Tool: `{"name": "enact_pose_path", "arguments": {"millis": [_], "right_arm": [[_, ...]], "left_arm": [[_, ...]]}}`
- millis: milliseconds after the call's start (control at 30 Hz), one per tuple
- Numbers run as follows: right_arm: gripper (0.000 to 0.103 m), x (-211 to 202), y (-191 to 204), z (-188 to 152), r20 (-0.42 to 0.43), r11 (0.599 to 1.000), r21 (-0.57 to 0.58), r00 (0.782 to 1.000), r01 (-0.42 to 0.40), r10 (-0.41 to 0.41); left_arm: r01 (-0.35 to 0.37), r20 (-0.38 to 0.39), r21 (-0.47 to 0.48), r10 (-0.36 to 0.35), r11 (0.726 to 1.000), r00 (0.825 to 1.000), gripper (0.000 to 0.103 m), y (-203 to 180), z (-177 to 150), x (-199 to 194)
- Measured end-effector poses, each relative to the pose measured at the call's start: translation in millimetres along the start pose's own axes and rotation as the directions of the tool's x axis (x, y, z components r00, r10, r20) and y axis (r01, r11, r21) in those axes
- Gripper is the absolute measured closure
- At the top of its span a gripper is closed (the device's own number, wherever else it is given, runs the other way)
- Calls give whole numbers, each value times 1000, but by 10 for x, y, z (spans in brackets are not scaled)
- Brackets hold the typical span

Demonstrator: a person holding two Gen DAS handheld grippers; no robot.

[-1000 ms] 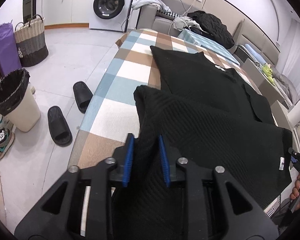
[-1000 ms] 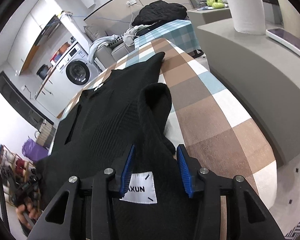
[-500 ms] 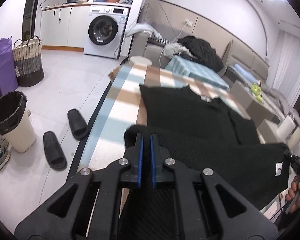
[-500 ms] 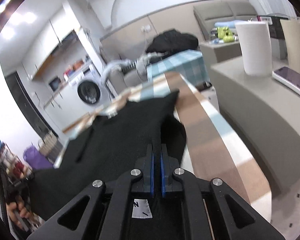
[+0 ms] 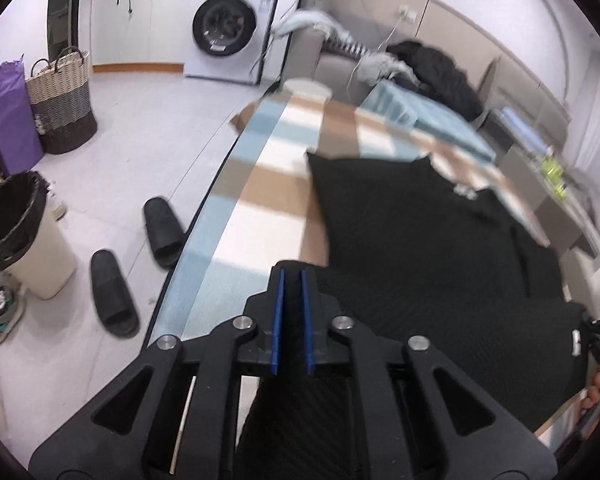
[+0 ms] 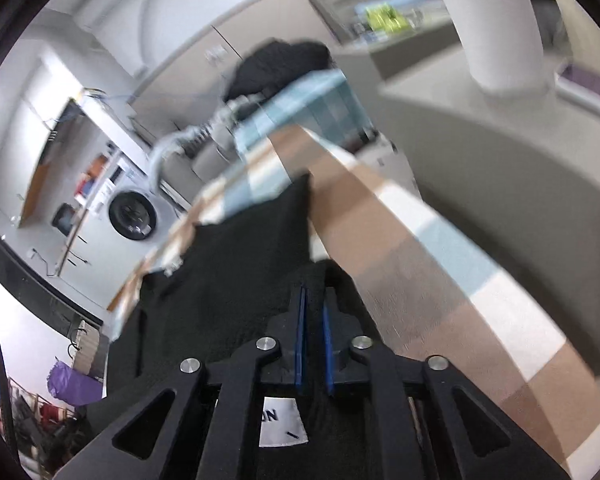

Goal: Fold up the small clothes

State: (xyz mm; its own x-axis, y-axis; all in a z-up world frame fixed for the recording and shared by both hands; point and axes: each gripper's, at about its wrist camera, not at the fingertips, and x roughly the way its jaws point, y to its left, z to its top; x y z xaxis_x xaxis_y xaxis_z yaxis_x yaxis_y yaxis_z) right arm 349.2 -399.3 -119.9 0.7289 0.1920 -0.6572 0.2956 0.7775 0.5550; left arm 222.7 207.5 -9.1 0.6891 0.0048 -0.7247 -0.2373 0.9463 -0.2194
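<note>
Black ribbed knit, soft and limp, is what I have in both tools: the black garment (image 5: 428, 248) lies spread on the checked tablecloth (image 5: 260, 216) ahead of my jaws, and its near hem is lifted toward me. My left gripper (image 5: 292, 312) has its blue pads drawn narrow with dark cloth between them, and my right gripper (image 6: 313, 332) looks pinched on the other hem corner the same way, though blur softens that view.

I judge the fabric light but floppy. It should sag between the two holds and drag on the cloth, so gripping at the hem corners, as now, seems the right place, with the hem kept taut between the tools.

Just behind the right jaws hangs a white sewn label (image 6: 282, 424). Only the letters "ON" and a short dash show; the rest is hidden by the tool. Another small white tag (image 5: 465, 191) sits at the neckline, well ahead of the left jaws, too blurred to read.
</note>
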Motion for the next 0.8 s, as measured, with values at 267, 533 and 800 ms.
{"name": "enact_pose_path", "arguments": {"millis": [267,533,800], "right_arm": [[56,-117,-223,-184,-74,999,-45,997,-7,4],[56,65,-72,-251,-129,990,-138,992,-20,2],[82,81,105,-344,-125,964,-266,992,-1,-34]], "left_arm": [[73,-96,6,-72,997,993,44,20,-335,194],[129,-106,4,-127,992,986,66,-132,-395,354],[87,-92,110,-77,990,993,83,-346,-479,219]]}}
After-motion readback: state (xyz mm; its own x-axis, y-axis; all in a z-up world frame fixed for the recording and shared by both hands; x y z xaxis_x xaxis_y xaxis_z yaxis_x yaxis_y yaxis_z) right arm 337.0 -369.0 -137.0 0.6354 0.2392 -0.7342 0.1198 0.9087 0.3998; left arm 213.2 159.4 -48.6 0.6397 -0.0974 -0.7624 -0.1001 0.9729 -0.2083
